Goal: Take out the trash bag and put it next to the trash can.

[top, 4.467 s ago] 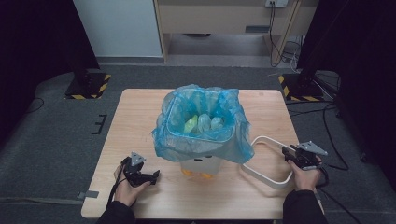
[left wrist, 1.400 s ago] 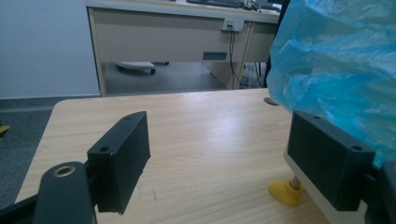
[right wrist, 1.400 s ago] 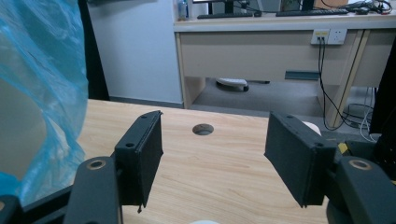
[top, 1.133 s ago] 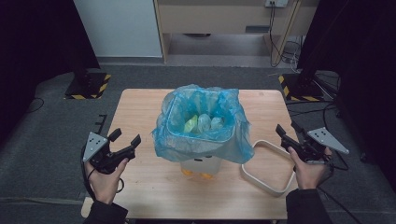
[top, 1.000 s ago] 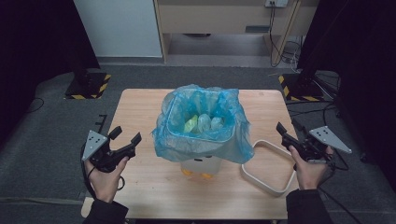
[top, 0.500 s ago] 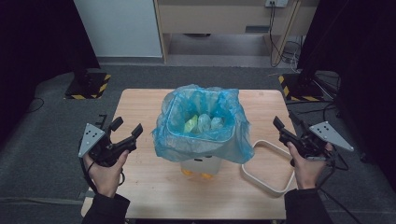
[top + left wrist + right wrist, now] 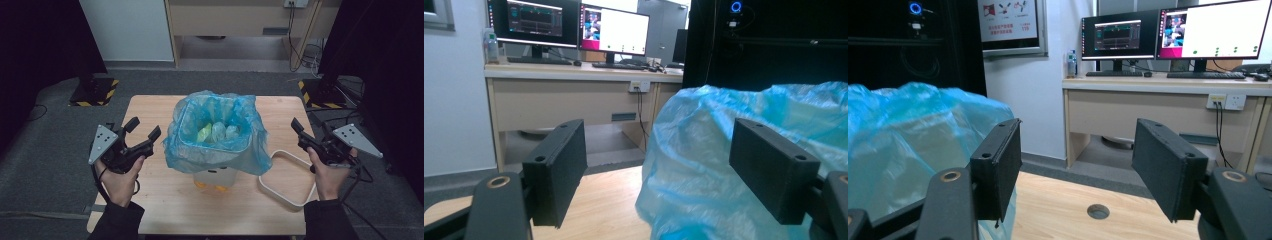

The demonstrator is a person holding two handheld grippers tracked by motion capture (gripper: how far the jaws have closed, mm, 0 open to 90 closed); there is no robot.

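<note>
A white bin (image 7: 215, 176) lined with a blue plastic bag (image 7: 212, 150) stands in the middle of the wooden table (image 7: 150, 200). Green and pale rubbish (image 7: 214, 133) lies inside it. My left gripper (image 7: 145, 127) hovers left of the bag, open, with nothing in it. Held off the bag's right side, my right gripper (image 7: 299, 133) is open and bare too. In the left gripper view the bag (image 7: 694, 165) bulges beyond the spread jaws of that gripper (image 7: 664, 170). The right gripper view has the bag (image 7: 908, 145) at the left, beside the gripper (image 7: 1083, 167).
A white rectangular frame (image 7: 263, 186) lies flat on the table right of the bin, under my right hand. The table has a small round hole (image 7: 1098, 211) near its far edge. Beyond it stand a desk with monitors (image 7: 574, 25) and dark stands.
Both hands have lifted from the table's near edge and now hang at the bag's sides. In the last second each rose a little further. The bag and the frame have not moved.
</note>
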